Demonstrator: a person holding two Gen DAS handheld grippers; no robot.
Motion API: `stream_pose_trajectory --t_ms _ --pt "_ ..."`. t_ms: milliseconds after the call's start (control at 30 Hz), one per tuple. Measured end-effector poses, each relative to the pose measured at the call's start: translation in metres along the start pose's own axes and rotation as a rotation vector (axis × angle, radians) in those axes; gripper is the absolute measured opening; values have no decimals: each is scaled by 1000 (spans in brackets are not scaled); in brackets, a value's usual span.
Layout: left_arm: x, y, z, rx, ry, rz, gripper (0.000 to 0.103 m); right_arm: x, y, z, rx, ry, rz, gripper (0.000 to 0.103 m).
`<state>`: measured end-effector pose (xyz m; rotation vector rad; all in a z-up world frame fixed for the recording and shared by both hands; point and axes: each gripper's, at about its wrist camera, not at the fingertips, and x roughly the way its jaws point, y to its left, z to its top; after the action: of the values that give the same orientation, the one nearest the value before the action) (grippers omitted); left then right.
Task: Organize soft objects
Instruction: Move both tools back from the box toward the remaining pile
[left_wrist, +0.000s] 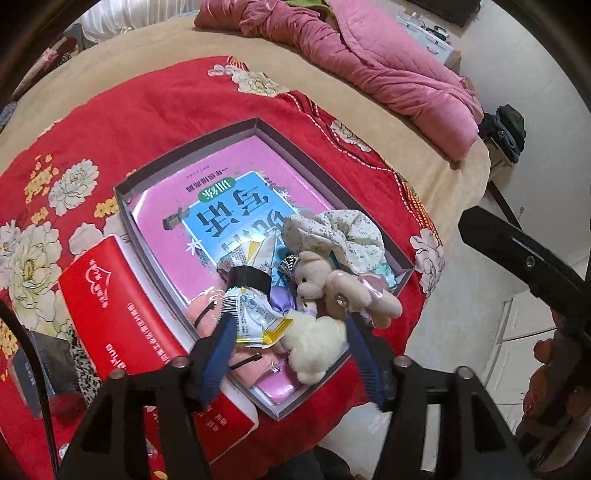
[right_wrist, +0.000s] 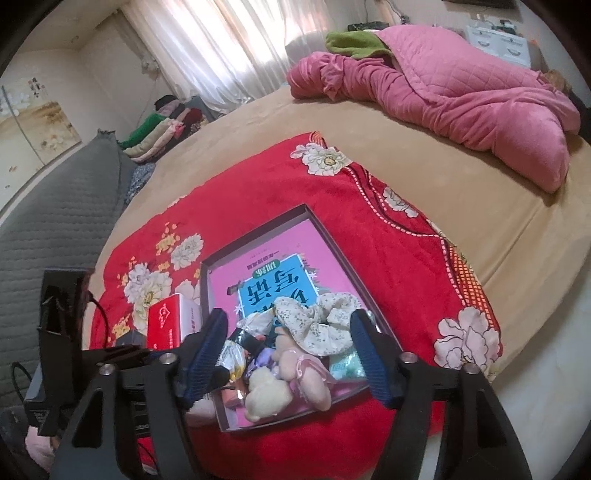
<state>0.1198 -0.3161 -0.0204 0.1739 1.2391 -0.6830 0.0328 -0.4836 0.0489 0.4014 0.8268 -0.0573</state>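
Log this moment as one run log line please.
left tool: open over box | right tool: open over box | box: plush toys, floral scrunchie, snack packet on pink book

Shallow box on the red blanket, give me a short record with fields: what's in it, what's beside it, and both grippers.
surface: red floral blanket on a tan bed
container: shallow open box
bottom of box: pink and blue book, lying flat
soft items: floral scrunchie, pinkish plush bear, cream plush toy, all at the near end
other items: snack wrapper
beside box: red carton, to its left
left gripper: jaws open, holding nothing
right gripper: jaws open, holding nothing
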Motion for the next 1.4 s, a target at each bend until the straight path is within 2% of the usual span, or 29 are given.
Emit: stream_pose_trajectory --t_ms 167,300,800,1167,1400 --pt "-14 1 -3 -2 -24 8 66 -6 7 -1 -18 -14 -21 71" --pt "-24 4 -5 -10 -43 13 72 -12 14 -1 -29 -33 -26 73" --pt "-75 24 -28 -46 -127 37 74 -31 56 -6 -115 -78 -77 74" --pt "-117 59 -57 -124 -191 53 74 -41 96 -17 -189 -105 -53 74" --pt "-143 85 -87 -171 -219 108 74 -41 131 -26 -228 -114 -21 74"
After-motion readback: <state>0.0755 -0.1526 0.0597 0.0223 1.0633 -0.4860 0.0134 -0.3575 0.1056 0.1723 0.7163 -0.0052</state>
